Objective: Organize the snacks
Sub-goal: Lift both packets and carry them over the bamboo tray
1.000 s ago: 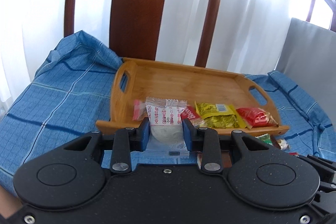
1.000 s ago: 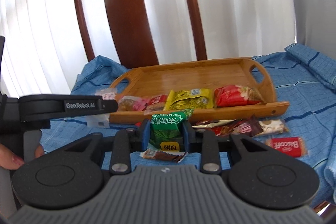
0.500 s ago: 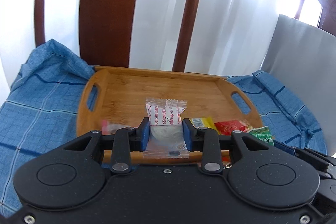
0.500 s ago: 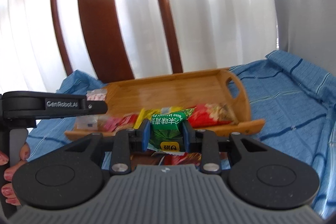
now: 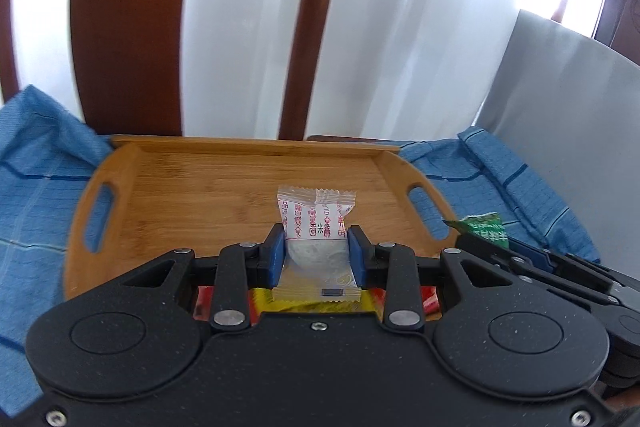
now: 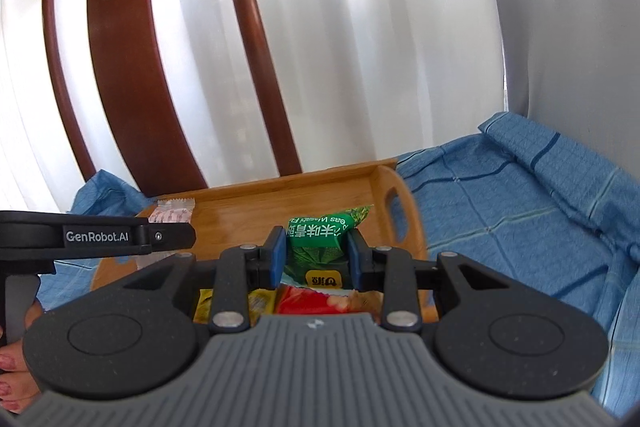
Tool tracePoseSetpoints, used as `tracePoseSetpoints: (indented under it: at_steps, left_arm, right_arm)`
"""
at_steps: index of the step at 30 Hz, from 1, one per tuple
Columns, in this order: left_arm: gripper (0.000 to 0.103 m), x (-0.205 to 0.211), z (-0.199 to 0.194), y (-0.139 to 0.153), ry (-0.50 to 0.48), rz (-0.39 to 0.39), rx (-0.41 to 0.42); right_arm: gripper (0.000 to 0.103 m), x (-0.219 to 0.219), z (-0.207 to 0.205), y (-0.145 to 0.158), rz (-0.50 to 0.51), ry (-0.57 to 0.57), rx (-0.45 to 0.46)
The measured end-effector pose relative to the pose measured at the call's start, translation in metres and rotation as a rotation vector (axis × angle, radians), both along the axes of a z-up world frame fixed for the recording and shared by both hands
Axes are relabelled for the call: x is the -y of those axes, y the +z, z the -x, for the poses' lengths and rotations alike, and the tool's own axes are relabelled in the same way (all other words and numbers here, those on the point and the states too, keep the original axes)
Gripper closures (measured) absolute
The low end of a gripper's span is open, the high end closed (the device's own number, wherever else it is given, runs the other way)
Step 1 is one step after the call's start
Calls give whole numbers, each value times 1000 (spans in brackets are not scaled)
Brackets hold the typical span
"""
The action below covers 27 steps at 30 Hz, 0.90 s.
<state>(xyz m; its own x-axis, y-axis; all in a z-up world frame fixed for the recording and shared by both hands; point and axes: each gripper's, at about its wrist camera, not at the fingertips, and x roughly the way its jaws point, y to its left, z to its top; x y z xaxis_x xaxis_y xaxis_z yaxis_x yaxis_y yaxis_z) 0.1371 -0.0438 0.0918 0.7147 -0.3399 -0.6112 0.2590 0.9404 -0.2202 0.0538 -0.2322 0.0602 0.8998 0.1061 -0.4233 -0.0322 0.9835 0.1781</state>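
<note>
My left gripper (image 5: 316,253) is shut on a clear packet with red writing (image 5: 316,227), held over the bamboo tray (image 5: 180,179). In the right wrist view my right gripper (image 6: 316,259) is shut on a green pea snack packet (image 6: 320,239) above the tray's (image 6: 248,203) right part. The left gripper's body (image 6: 96,239) and its clear packet (image 6: 172,215) show at the left of that view, and the green packet (image 5: 480,225) pokes in at the right of the left wrist view. Yellow (image 6: 260,301) and red (image 6: 316,301) packets lie in the tray's near part, mostly hidden under both grippers.
The tray sits on a blue checked cloth (image 6: 500,195). A dark wooden chair back (image 6: 132,39) stands behind the tray before white curtains. A grey panel (image 5: 568,115) rises at the right. A person's fingers (image 6: 16,371) show at the lower left of the right wrist view.
Both grippers have moved forward and a little up over the tray with their packets still held. The loose snacks on the cloth have dropped out of sight beneath them.
</note>
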Motion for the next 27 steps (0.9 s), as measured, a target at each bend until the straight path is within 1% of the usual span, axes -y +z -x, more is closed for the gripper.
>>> tracePoseSetpoints:
  at_steps: [4,8,11,15,20,27]
  left_arm:
    - [72,11,-25,-2,-27,24,-54]
    - [72,20,-50,-8,-30,45,-110]
    - [72,25,-68,-14,-26,46,-152]
    - [72,29,-84,-26,-32,76,-204]
    - [72,34,-94,-41,-22,72,-239]
    - [72,42,-100,-49,-29,62,-248]
  right_arm:
    - [67,12,-24,5,3,22,-42]
    - [67,22,-48,7,-17,41,-98]
    - [67,23,-66,3,-14,72,-150]
    - [67,24,-87,-5,-17,86,-218]
    - [67,28,-103,-16,-34,96,-264]
    - [66,34,-111,-26,-47,125,-288]
